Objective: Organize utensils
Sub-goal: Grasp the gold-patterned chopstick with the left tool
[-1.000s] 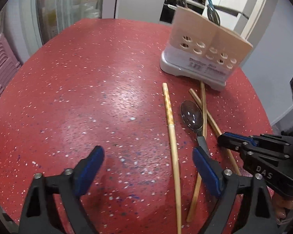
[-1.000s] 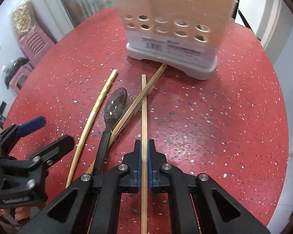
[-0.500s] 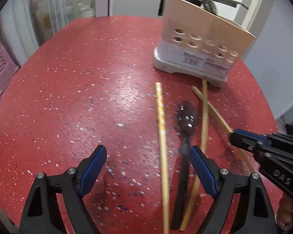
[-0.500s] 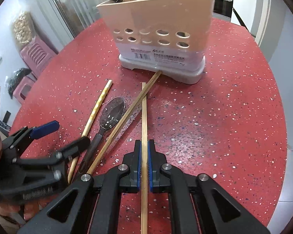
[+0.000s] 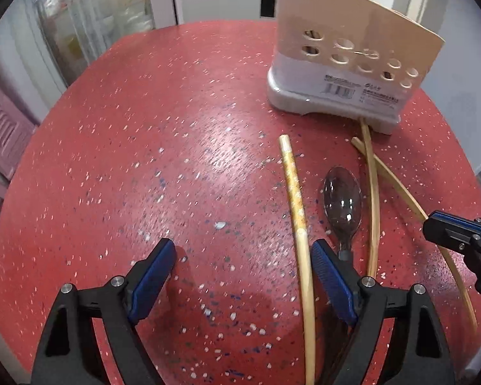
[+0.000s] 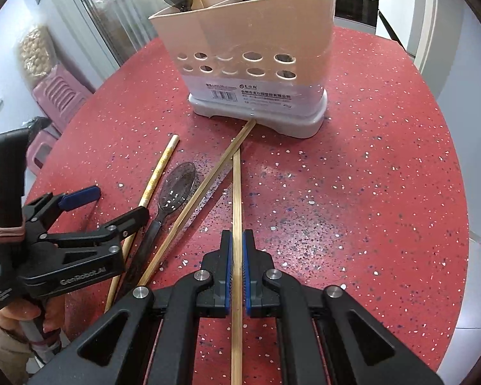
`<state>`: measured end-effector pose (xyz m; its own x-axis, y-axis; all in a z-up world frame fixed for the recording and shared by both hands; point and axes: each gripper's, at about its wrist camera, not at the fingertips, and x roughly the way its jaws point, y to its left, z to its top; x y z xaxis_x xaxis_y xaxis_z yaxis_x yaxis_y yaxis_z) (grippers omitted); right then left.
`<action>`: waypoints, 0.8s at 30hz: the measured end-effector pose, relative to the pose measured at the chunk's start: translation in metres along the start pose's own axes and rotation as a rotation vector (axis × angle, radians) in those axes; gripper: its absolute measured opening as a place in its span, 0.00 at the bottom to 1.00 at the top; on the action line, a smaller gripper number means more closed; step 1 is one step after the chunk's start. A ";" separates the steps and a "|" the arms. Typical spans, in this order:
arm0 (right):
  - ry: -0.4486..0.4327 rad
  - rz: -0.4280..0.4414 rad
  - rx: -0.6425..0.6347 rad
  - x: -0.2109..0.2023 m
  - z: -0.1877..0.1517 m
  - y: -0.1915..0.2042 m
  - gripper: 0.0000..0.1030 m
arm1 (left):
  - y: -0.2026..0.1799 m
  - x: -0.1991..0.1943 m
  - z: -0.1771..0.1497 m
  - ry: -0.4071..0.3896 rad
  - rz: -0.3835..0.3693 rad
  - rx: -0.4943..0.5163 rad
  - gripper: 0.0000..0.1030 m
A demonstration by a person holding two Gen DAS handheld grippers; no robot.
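Near the utensil holder on the red surface, my right claw pinches a chopstick; my left claw hangs spread above a speckled chopstick beside the spoon.

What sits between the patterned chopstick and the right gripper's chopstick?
Right wrist view: a dark translucent plastic spoon, then a plain bamboo chopstick lying diagonally toward the beige holder.

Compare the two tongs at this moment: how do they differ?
The right tongs are shut on a plain chopstick; the left tongs stand open, gripping nothing. A patterned chopstick passes between the left pads. Both have blue pads and point down at the red table.
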<state>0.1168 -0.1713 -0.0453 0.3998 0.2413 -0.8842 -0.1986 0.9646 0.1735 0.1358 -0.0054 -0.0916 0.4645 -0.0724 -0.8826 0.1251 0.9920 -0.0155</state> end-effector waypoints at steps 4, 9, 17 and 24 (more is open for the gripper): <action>0.008 -0.007 0.007 0.002 0.000 -0.003 0.06 | 0.000 0.002 0.008 0.016 -0.010 0.022 1.00; 0.008 -0.006 0.016 0.002 0.001 -0.004 0.06 | -0.021 0.000 0.022 0.029 -0.047 0.097 0.75; 0.007 0.023 0.031 -0.008 -0.002 -0.009 0.06 | -0.037 -0.003 0.020 0.020 -0.094 0.155 0.32; 0.012 0.066 0.077 -0.016 -0.005 -0.024 0.06 | -0.012 -0.019 0.003 -0.039 -0.122 0.077 0.32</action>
<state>0.1108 -0.1984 -0.0378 0.3773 0.3035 -0.8749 -0.1544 0.9522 0.2637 0.1281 -0.0163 -0.0735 0.4751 -0.1976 -0.8575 0.2491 0.9648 -0.0844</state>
